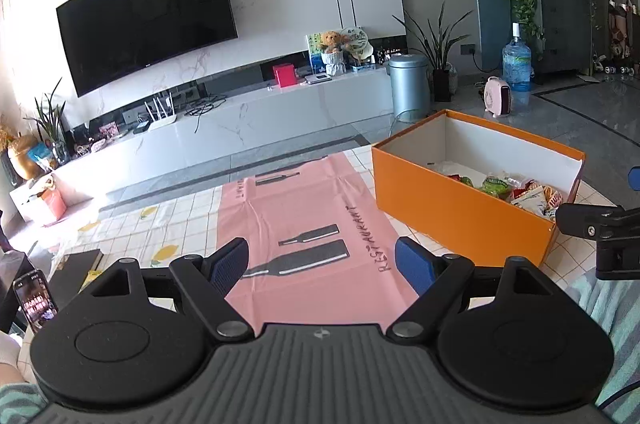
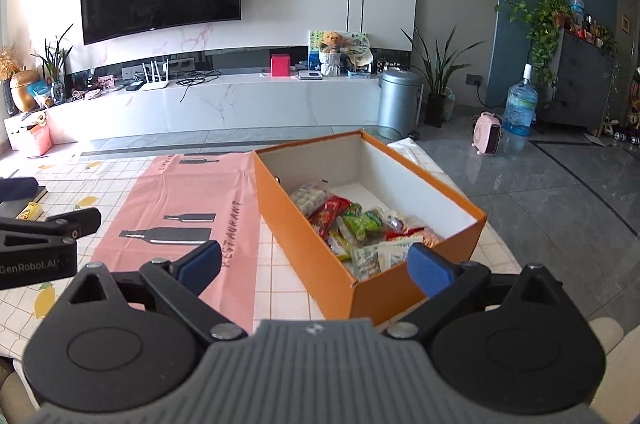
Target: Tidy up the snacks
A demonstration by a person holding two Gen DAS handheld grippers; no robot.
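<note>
I see my left gripper (image 1: 322, 266) with its tongs spread wide over the pink mat (image 1: 304, 220), nothing between them. My right gripper (image 2: 316, 262) gapes empty too. The snacks (image 2: 356, 230) lie in the orange box (image 2: 304, 248) near the table's (image 2: 280, 288) right edge.

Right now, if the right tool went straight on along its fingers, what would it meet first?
Most likely the orange box: its near corner lies between the open right tool's fingers, snack packets just behind. Depth is unclear.
</note>
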